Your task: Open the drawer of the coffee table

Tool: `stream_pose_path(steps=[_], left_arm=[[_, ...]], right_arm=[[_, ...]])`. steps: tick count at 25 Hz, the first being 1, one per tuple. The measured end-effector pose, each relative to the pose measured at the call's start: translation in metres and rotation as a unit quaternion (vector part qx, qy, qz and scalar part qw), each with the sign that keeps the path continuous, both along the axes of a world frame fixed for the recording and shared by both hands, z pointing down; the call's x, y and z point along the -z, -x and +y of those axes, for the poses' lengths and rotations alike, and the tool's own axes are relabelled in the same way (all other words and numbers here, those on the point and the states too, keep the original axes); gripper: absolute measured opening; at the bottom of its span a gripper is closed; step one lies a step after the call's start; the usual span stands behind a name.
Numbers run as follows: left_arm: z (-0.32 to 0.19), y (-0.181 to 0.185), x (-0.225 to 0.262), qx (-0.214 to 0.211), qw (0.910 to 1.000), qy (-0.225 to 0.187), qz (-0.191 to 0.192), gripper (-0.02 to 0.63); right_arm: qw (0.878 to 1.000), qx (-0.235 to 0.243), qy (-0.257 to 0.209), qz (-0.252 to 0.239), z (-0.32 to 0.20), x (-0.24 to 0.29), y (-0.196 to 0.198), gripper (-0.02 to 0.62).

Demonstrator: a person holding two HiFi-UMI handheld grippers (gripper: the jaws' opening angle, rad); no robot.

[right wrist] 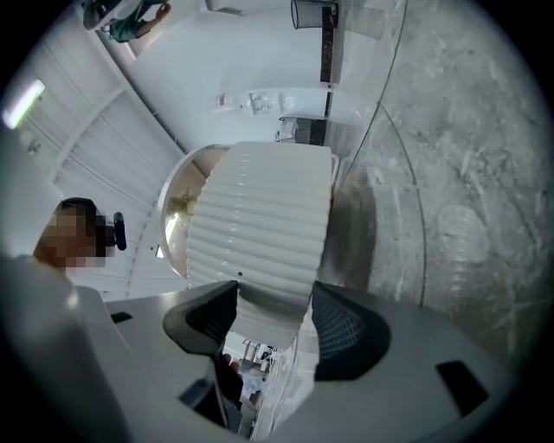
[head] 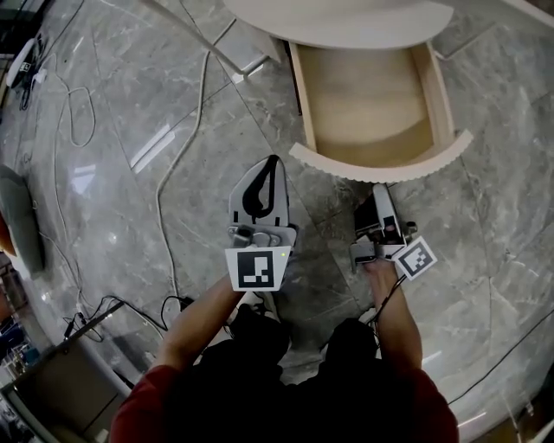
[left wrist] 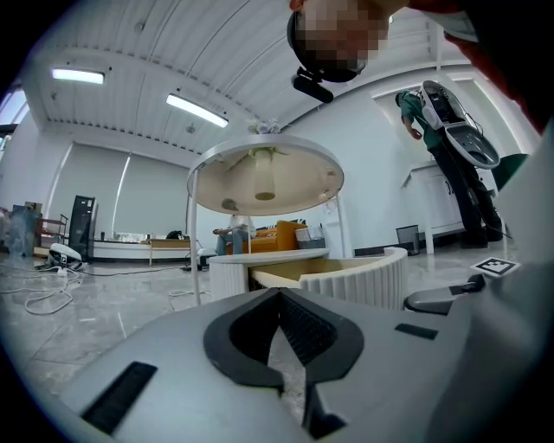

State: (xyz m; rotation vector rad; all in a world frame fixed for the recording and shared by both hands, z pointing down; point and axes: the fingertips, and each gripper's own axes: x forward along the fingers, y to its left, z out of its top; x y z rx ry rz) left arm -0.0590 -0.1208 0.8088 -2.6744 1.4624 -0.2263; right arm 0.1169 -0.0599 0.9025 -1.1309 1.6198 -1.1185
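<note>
The coffee table's drawer [head: 372, 104] stands pulled out from under the round white tabletop [head: 346, 22], its pale wood inside bare. The ribbed white drawer front [head: 381, 169] curves toward me. My right gripper [head: 378, 186] sits right at the middle of that front. In the right gripper view the drawer front [right wrist: 260, 225] fills the gap between the two jaws, with the dark pads [right wrist: 342, 324] against it on either side. My left gripper [head: 270, 164] hangs over the floor to the left of the drawer, shut with nothing in it, and points at the table [left wrist: 264, 177].
Grey marble floor [head: 130, 104] all round. White cables [head: 177, 156] trail across it at the left, and black cables [head: 130, 307] lie by my feet. A grey rounded object [head: 22, 216] sits at the far left edge. A person stands far off [left wrist: 450, 138].
</note>
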Motion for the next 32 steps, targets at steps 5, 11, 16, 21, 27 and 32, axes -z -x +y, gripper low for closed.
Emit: stream_pose_path(steps=[5,11,16,21,27,32], left_arm=[[-0.005,0.001,0.002,-0.001,1.0000,-0.003,-0.003,0.014],[-0.002,0.006,0.004,0.003,1.0000,-0.005,-0.001,0.014],[0.005,0.007,0.005,0.000,1.0000,-0.003,0.001,0.014],[0.009,0.009,0.002,-0.001,1.0000,0.001,-0.001,0.014],[0.015,0.007,0.004,-0.009,1.0000,-0.002,0.003,0.014],[0.018,0.005,0.004,-0.022,0.9998,-0.001,-0.001,0.014]], right_arm=[[1.000,-0.003,0.000,-0.010,0.006,0.003,-0.001,0.285],[1.000,0.011,-0.017,0.022,0.007,0.025,0.005,0.236],[0.998,0.004,-0.008,0.068,0.016,0.033,-0.002,0.235],[0.987,-0.016,0.015,0.159,0.024,0.036,-0.005,0.100],[0.950,-0.045,0.059,0.304,0.033,0.031,-0.014,0.023],[0.908,-0.052,0.058,0.412,0.033,0.041,-0.013,0.023]])
